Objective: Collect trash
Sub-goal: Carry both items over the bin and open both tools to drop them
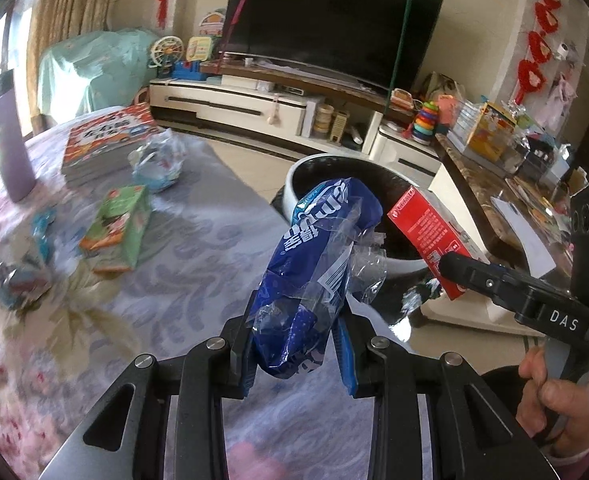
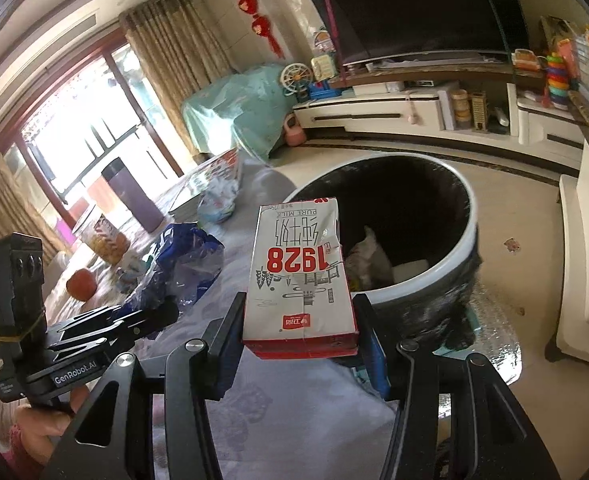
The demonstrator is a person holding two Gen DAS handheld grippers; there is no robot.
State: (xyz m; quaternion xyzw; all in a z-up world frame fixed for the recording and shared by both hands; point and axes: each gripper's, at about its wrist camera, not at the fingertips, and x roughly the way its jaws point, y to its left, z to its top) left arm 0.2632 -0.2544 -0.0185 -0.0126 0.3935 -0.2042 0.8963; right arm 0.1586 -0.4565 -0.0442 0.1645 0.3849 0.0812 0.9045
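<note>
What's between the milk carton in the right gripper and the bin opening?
Nothing visible. The right gripper holds the milk carton at the table edge, and the round bin stands just beyond, mouth open. Some trash lies at its bottom. The left gripper holds the blue wrapper off to the side.

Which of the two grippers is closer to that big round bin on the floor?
Right. The right gripper holds its milk carton by the bin rim; the left gripper, with its blue wrapper, sits farther back over the table.

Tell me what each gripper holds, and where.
Left gripper pinches the blue wrapper at its lower end. Right gripper clamps the milk carton by its sides near its base.
</note>
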